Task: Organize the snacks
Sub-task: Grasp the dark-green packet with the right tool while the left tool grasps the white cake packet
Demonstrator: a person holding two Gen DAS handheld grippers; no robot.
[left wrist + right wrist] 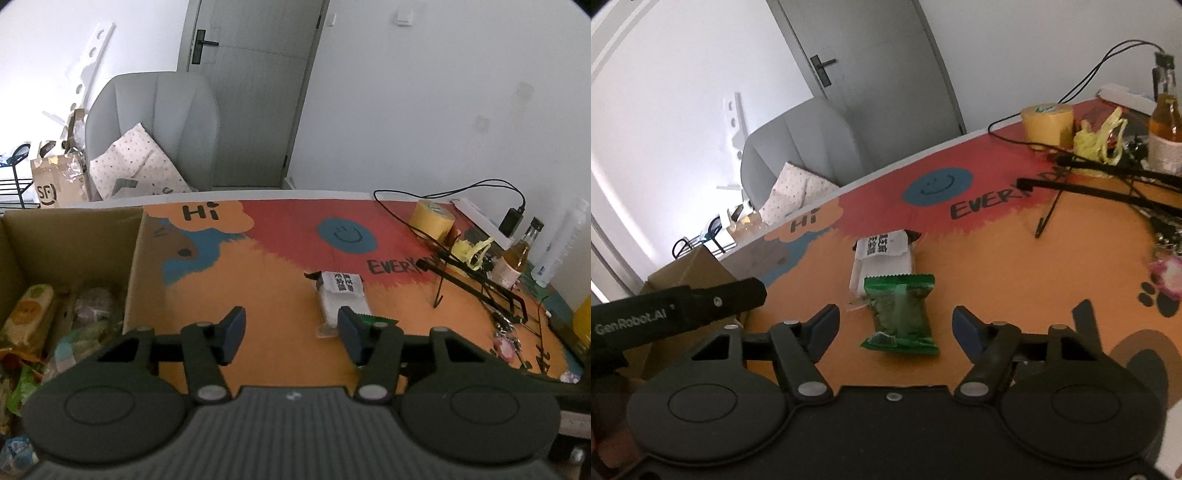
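Two light, crinkly packets (901,314) lie right of the box (74,236); both grippers (895,328) gape empty; pinch mid-body.

Table cover (280,280), speech bubble: "Hi" in black letters
Table cover, below the blue smiley face: "EVERY…", the rest hidden behind black rods
Brown paper bag (55,184) on the floor beyond the table: "SF" in a round logo
Left gripper (683,310) side, seen from the right wrist: "GenRobot.AI" in white
White snack packet (886,251): black characters on its label, too blurred to read
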